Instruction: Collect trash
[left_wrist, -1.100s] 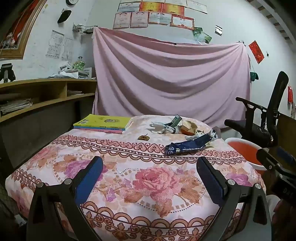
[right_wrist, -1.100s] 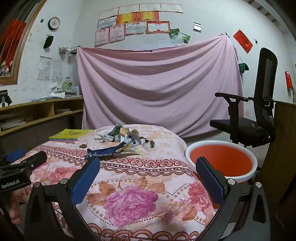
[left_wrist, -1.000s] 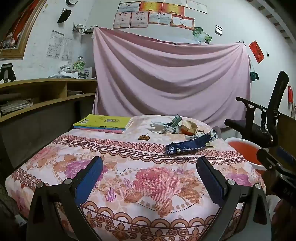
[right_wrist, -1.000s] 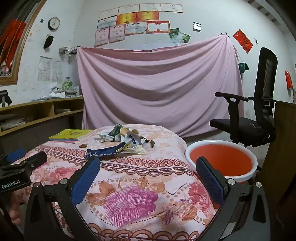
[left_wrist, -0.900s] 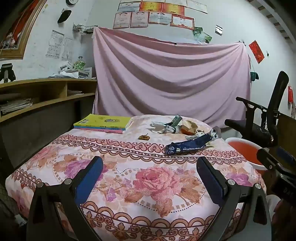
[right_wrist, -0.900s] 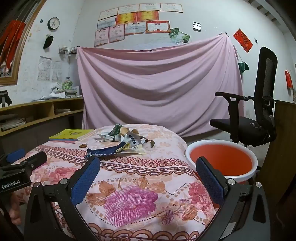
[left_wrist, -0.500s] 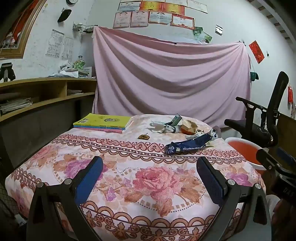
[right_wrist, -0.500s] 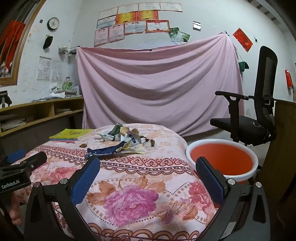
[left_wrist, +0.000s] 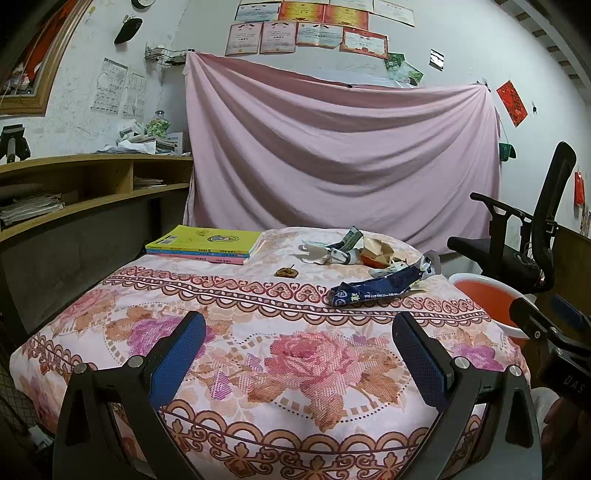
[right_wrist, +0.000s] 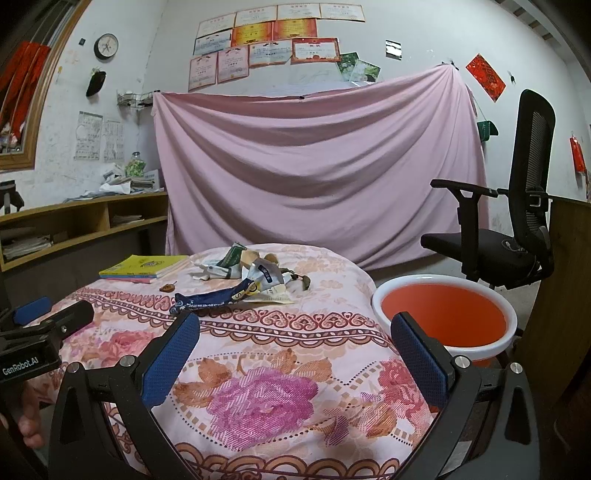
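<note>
Floral tablecloth (left_wrist: 295, 354) carries one trash pile (left_wrist: 369, 266), one book stack (left_wrist: 201, 245).

Crumpled wrappers (left_wrist: 373, 266) heaped, apparently mid-bed.

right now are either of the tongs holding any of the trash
Nothing is held. The left tongs and right tongs are both open and empty above the floral cloth; the crumpled dark blue wrapper lies untouched.

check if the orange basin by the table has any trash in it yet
Empty as far as shown: the orange basin shows only bare orange inside, though its bottom is hidden by the rim.
</note>
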